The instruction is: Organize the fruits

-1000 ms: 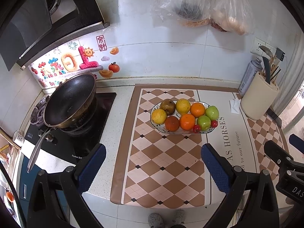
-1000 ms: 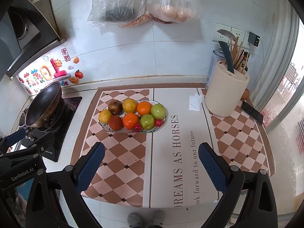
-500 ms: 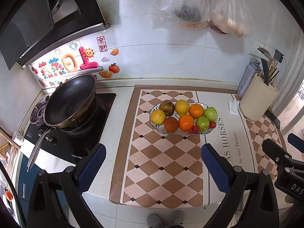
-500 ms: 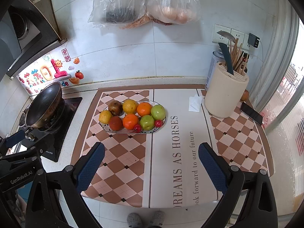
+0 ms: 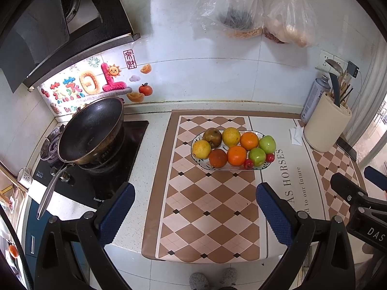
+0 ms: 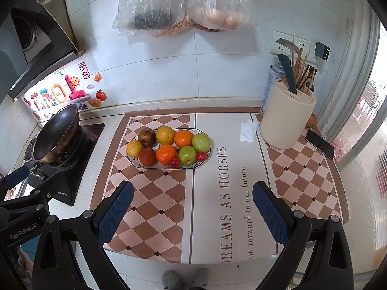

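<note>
An oval patterned plate (image 5: pixel 262 167) (image 6: pixel 191 167) sits on a checkered mat (image 5: pixel 205 203) (image 6: pixel 150 207) on the counter. It holds two oranges (image 5: pixel 237 155) (image 6: pixel 166 154), two green apples (image 5: pixel 267 144) (image 6: pixel 201 142), yellow citrus (image 5: pixel 201 148) (image 6: pixel 134 148), a brown fruit (image 5: pixel 212 137) (image 6: pixel 147 137), a dark red fruit (image 5: pixel 218 157) (image 6: pixel 147 156) and small red fruits (image 5: pixel 247 163) (image 6: pixel 174 162). My left gripper (image 5: pixel 194 207) and right gripper (image 6: pixel 192 205) are both open and empty, held back from the plate near the counter's front edge.
A black wok (image 5: pixel 90 133) (image 6: pixel 56 136) sits on the stove at the left. A cream utensil holder (image 5: pixel 326 123) (image 6: pixel 286 118), a spray can (image 5: pixel 315 99), a folded tissue (image 6: pixel 248 130) and a phone (image 6: pixel 319 143) stand at the right. Plastic bags (image 6: pixel 181 2) hang on the wall.
Both grippers have drawn slightly back from the plate; the fruit looks a little farther off. Both stay open. No fruit has moved.
</note>
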`<state>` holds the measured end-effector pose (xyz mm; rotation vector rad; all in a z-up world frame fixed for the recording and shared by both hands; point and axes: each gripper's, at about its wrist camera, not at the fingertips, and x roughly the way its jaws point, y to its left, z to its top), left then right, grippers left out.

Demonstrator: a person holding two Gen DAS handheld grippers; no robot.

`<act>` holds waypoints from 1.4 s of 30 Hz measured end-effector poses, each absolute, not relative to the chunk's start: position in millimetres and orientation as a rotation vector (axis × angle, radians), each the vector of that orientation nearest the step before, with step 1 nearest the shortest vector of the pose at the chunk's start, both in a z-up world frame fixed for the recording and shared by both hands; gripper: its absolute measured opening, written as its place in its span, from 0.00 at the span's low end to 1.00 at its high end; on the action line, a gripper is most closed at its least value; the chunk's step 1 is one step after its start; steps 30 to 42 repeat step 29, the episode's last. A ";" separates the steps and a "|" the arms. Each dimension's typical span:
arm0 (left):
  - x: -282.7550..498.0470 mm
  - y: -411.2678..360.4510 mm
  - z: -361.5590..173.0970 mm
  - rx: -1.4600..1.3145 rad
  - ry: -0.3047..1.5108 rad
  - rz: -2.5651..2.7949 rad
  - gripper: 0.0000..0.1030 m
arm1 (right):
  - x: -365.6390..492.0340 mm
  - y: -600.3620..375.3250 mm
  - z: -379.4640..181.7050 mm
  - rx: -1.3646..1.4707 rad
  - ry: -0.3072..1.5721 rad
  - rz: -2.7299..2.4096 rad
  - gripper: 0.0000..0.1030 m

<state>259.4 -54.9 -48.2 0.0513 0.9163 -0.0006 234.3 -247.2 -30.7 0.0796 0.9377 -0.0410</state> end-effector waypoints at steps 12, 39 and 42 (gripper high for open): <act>256.9 -54.8 -48.7 0.063 0.917 -0.005 0.99 | 231.4 -247.1 -28.8 0.081 0.940 -0.044 0.98; 256.1 -54.3 -42.3 0.067 0.892 -0.023 0.99 | 228.8 -248.0 -28.4 0.081 0.937 -0.045 0.98; 256.1 -54.3 -42.3 0.067 0.892 -0.023 0.99 | 228.8 -248.0 -28.4 0.081 0.937 -0.045 0.98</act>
